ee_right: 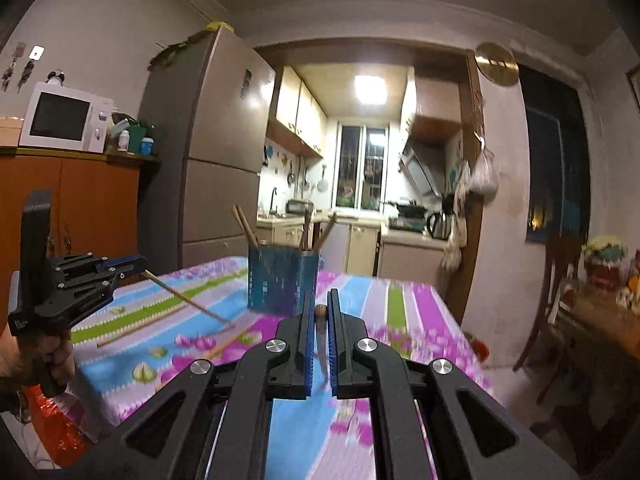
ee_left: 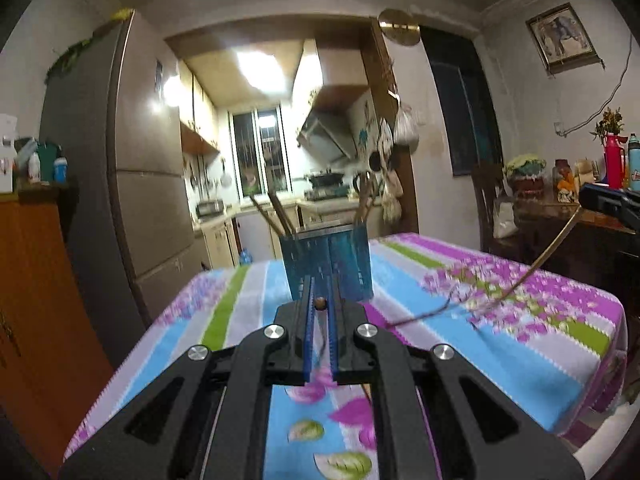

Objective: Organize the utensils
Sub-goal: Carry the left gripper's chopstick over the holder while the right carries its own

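Through my left wrist camera, my left claw point(ee_left: 320, 294) sits low in the centre of the frame, closed on a chopstick point(ee_left: 319, 303) whose round brown end shows between the blue pads; the stick is thin, stiff and very light, smooth enough to swivel in a pinch, so I judge a hold near the butt end lets the tip swing, and nearer the middle would steady it. Straight beyond, in the middle of the frame, the blue utensil holder point(ee_left: 329, 262) stands upright on the striped counter point(ee_left: 420, 264), with what look like four sticks leaning out of it, though blur makes the count unsure. At the right edge my right claw point(ee_left: 592, 197) grips a second chopstick point(ee_left: 532, 270), slanting down toward the cloth. Through my right wrist camera, that right claw point(ee_right: 320, 312) is closed on one stick end point(ee_right: 320, 312) at centre frame; my left claw point(ee_right: 138, 268), at the left edge, holds its chopstick point(ee_right: 188, 299) angled down over the counter point(ee_right: 412, 304). Two more loose sticks point(ee_right: 140, 330) seem to lie on the cloth at lower left. The holder point(ee_right: 282, 282) appears light, and a hard poke could tip it.
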Demonstrator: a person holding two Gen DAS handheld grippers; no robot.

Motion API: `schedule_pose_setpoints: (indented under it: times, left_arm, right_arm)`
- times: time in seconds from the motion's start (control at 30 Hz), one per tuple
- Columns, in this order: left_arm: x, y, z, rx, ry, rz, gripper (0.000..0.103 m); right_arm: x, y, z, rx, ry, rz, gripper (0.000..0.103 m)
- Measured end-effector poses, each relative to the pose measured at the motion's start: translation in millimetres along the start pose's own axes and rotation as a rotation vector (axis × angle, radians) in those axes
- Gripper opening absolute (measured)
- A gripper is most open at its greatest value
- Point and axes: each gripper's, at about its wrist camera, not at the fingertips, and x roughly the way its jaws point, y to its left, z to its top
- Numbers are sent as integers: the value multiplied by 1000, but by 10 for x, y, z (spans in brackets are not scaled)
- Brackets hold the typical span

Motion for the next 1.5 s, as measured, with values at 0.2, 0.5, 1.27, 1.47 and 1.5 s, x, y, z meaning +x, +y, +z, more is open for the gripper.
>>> schedule_pose_setpoints:
  times: [0.2, 0.5, 1.27, 1.47, 1.5]
  left_arm:
    - [121, 20, 232, 13, -72, 17, 4]
    - [415, 89, 365, -10, -89, 23, 4]
    - [753, 534, 1314, -36, -69, -63, 4]
    - [837, 584, 1701, -35, -96, -71, 4]
    - [849, 582, 1746, -36, -99, -74, 4]
  right_arm:
    - [208, -118, 295, -6, -26, 29, 7]
    - [535, -231, 521, -14, -19, 54, 7]
    - [1334, -549, 1448, 46, 50, 118, 7]
    - [1550, -571, 1814, 48, 68, 137, 7]
    - [1588, -578, 1890, 52, 69, 140, 7]
